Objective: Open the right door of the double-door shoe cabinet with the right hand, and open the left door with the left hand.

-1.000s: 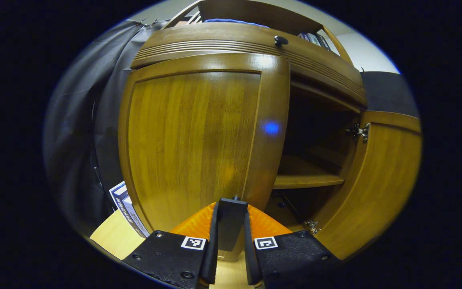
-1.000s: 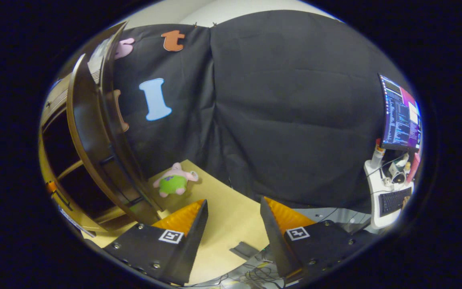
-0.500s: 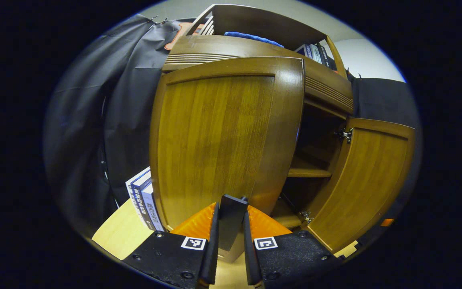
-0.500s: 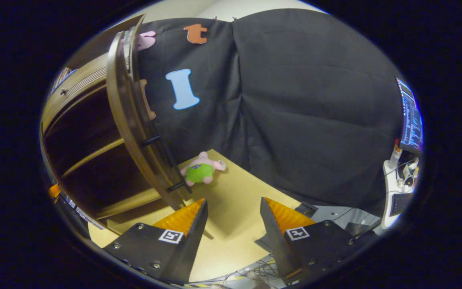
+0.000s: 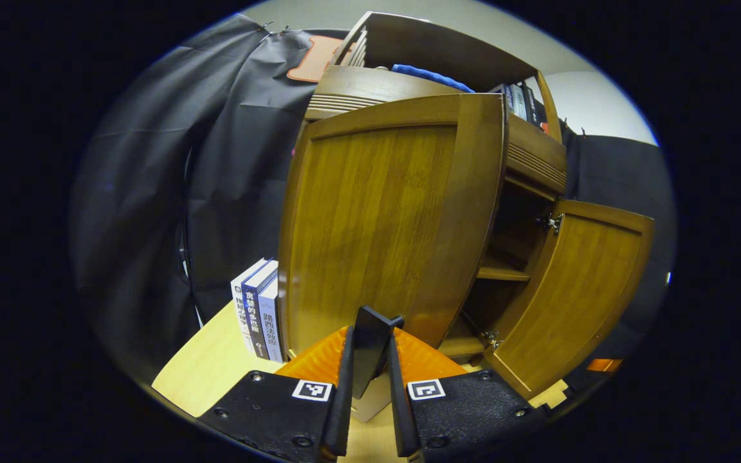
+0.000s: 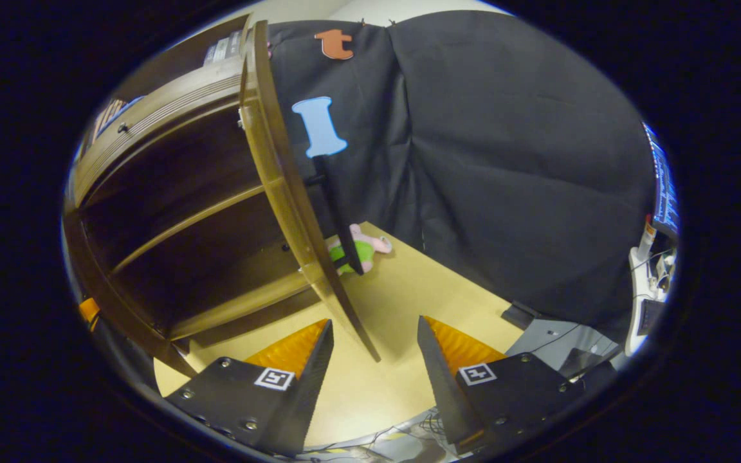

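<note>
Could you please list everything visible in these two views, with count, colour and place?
shoe cabinet: one, brown wood, on the table.
left door: one, brown, swung partly open.
left door handle: one, dark bar, between the left gripper's fingers.
right door: one, brown, swung wide open.
right door handle: one, dark bar, on the door's outer face.
shelf: one, brown, inside the cabinet.
books: three, white and dark blue, upright left of the cabinet.
plush toy: one, pink and green, on the table behind the right door.
table: one, light wood.
left hand-held gripper: closed on the left door handle.
right hand-held gripper: open, above the table.
</note>
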Available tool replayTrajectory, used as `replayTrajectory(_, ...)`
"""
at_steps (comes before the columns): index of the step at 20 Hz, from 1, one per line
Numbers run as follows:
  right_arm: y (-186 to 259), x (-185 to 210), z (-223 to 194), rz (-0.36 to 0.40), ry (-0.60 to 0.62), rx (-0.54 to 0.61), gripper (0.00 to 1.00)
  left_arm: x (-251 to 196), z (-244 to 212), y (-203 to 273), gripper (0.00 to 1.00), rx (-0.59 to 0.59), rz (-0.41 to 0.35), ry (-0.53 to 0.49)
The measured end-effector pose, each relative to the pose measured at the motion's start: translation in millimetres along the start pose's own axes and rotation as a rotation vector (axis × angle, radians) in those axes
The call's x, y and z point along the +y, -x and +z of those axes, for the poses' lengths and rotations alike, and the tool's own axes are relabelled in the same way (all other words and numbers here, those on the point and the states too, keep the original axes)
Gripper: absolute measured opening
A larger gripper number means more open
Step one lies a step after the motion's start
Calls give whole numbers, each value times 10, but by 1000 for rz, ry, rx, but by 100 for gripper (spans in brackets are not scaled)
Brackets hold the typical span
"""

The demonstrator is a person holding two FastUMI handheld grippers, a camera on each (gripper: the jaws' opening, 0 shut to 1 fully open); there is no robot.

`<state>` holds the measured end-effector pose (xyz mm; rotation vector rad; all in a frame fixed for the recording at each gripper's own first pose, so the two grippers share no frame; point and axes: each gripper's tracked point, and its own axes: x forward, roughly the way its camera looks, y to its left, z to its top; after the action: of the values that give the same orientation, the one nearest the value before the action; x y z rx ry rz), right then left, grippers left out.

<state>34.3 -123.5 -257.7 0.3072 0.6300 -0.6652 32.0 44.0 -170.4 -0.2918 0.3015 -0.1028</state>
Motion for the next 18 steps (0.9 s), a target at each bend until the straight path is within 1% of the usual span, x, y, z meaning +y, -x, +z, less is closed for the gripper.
replayTrajectory(2,39,117,-69,14,-3,12,78,105,6,84,29,7,-3,32)
replayTrajectory(3,46,185,-108,23,-3,18,78,161,16,127,27,9,-1,28)
replayTrajectory(4,41,260,-144,32,0,25,78,223,21,177,29,10,5,13)
replayTrajectory(9,35,640,-323,94,20,53,78,573,116,367,28,2,71,-99)
replayTrajectory(10,40,721,-340,109,25,54,78,626,145,392,28,-1,81,-111)
replayTrajectory(11,40,791,-341,123,28,54,78,662,179,409,25,-6,83,-119)
replayTrajectory(12,26,871,-333,137,31,54,78,721,200,423,31,-12,99,-127)
replayTrajectory(14,24,1019,-366,173,43,61,78,856,229,478,16,-20,132,-147)
replayTrajectory(15,33,1092,-378,188,52,63,78,920,250,517,15,-23,152,-153)
replayTrajectory(16,15,1120,-385,202,67,63,78,981,269,541,23,-25,170,-155)
replayTrajectory(17,-8,1145,-403,216,84,64,78,1026,299,575,23,-33,186,-154)
replayTrajectory(18,-14,1251,-407,232,100,64,78,1059,331,608,23,-40,199,-152)
